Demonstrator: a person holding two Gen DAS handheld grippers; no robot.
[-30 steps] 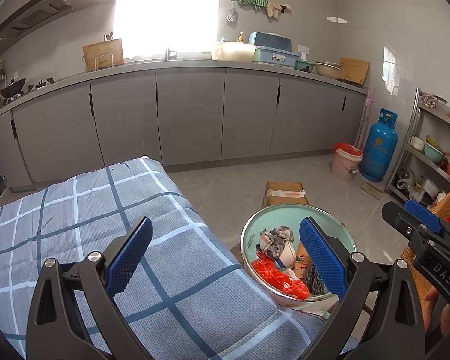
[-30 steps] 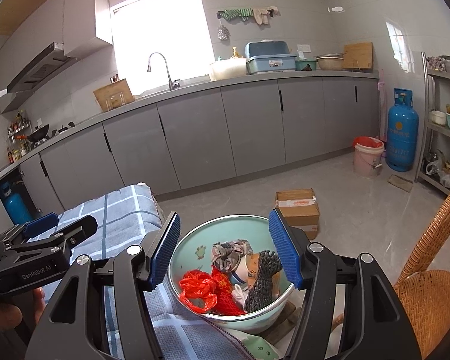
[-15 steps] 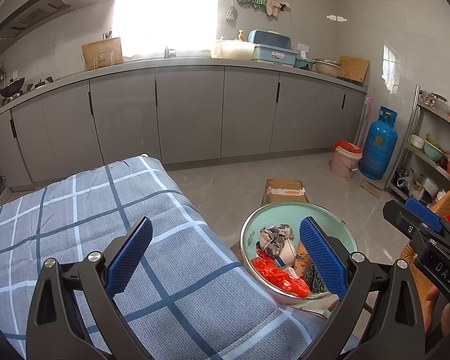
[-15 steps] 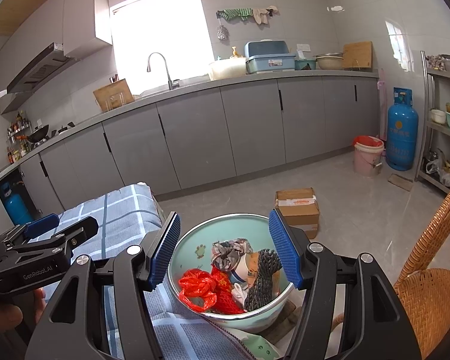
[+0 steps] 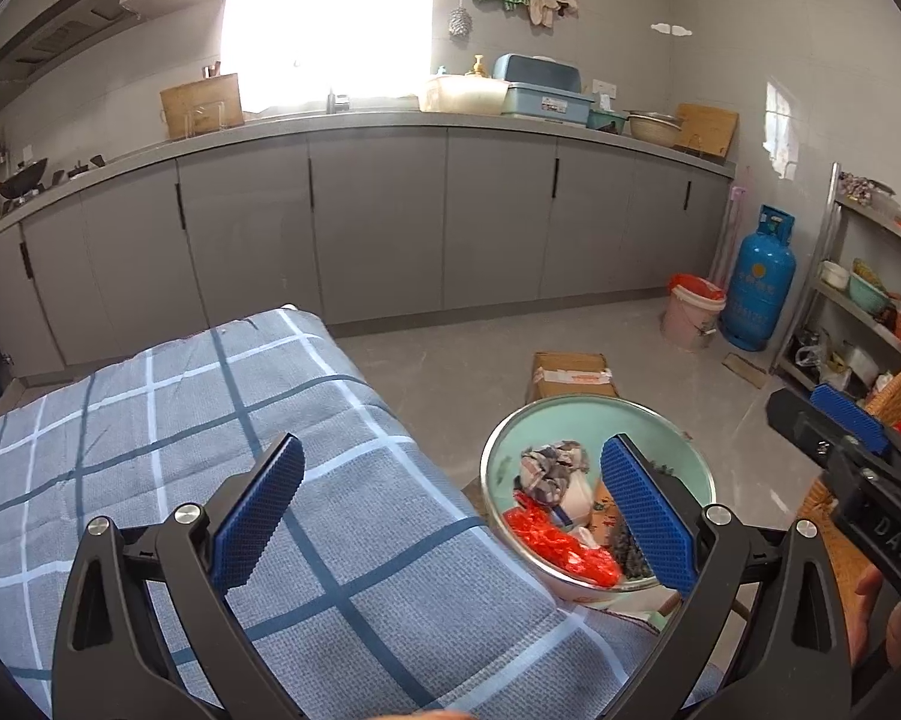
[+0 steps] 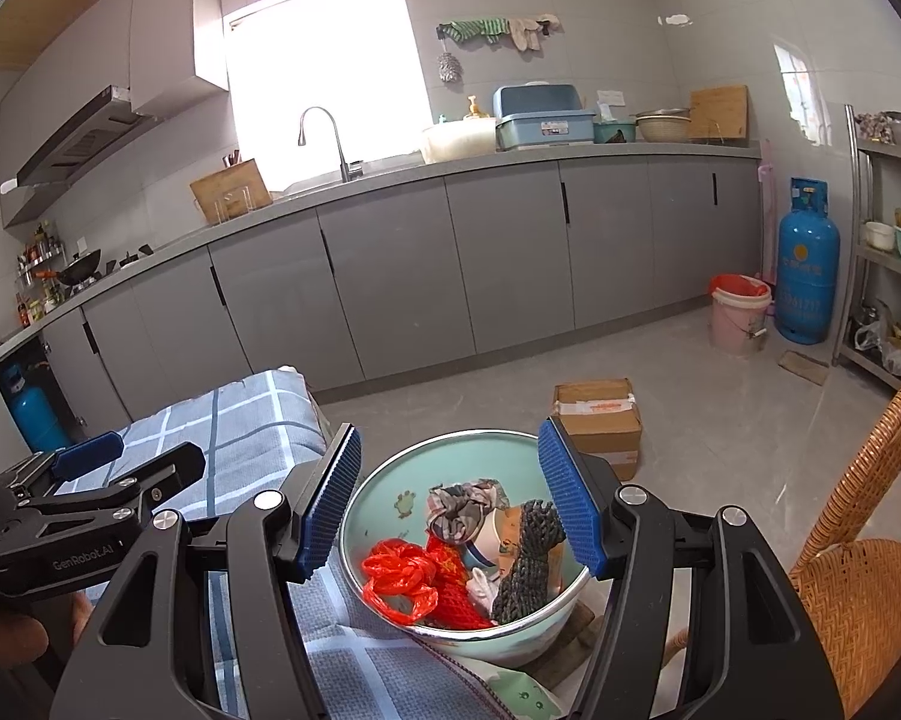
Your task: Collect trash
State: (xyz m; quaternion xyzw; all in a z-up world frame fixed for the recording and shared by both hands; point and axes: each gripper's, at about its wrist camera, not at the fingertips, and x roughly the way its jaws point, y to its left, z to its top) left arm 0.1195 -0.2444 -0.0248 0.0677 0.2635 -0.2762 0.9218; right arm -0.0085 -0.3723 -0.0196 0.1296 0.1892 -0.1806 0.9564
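The bowl point(image 6: 390, 516) of trash point(image 6: 450, 564) lies directly ahead of the right gripper point(image 6: 450, 504), the nearer one. Both the right and the left gripper point(image 5: 450, 516) stand released, holding nothing.

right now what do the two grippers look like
Both are matte black plastic frames with silver screws and blue ribbed pads. The left gripper carries white "GenRobot.AI" lettering on its side; the right gripper shows "DAS". A bare hand holds it; no cables are visible.

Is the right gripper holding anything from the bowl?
No, the right gripper is open with nothing between its fingers, and the red bag lies in the bowl.
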